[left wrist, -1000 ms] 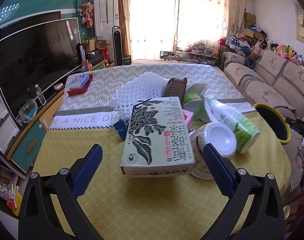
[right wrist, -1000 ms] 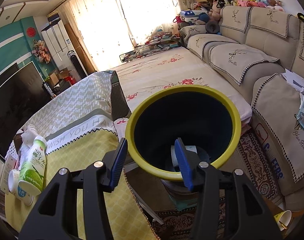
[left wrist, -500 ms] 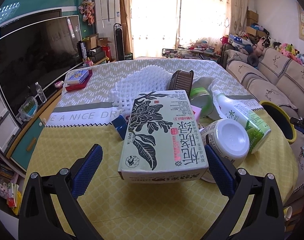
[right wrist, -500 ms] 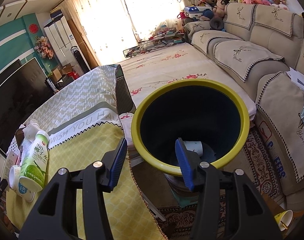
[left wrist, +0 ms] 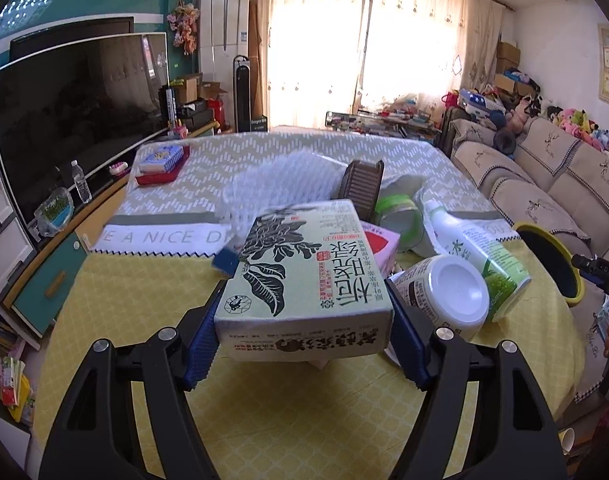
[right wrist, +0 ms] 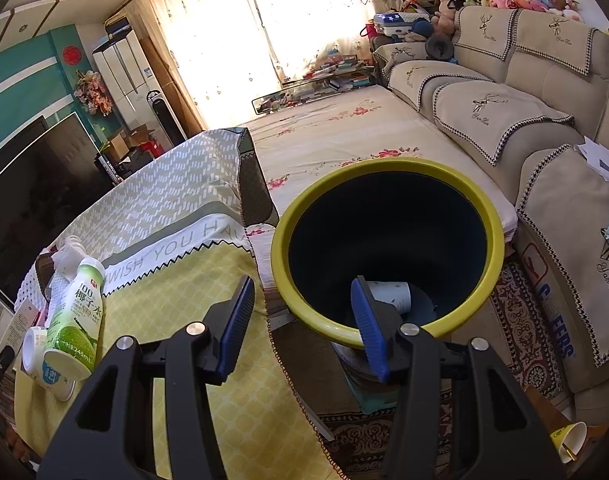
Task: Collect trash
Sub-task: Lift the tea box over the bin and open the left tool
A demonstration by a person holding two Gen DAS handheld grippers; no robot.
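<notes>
A green printed carton [left wrist: 308, 268] lies on the yellow tablecloth [left wrist: 144, 320], on top of other litter. My left gripper [left wrist: 304, 320] is closing, and its blue pads touch the carton's two long sides. Beside the carton lie a white lidded tub [left wrist: 444, 296], a coconut-drink bottle [left wrist: 476, 256], a pink box [left wrist: 380, 248], a green jar [left wrist: 396, 212], a brown tray [left wrist: 362, 188] and white foam netting [left wrist: 280, 184]. My right gripper [right wrist: 303, 280] hangs open over the near rim of the yellow-rimmed bin [right wrist: 384, 168], gripping nothing. A paper cup [right wrist: 392, 296] lies inside the bin.
The bin [left wrist: 544, 232] stands just off the table's right edge, next to the sofa [right wrist: 504, 120]. A red tray [left wrist: 160, 164] sits at the far left of the table. A TV [left wrist: 76, 112] lines the left wall. A paper cup [right wrist: 572, 440] lies on the rug.
The left gripper's jaws have come in from wide open until the pads meet the carton's sides. The right gripper has stayed over the bin.
</notes>
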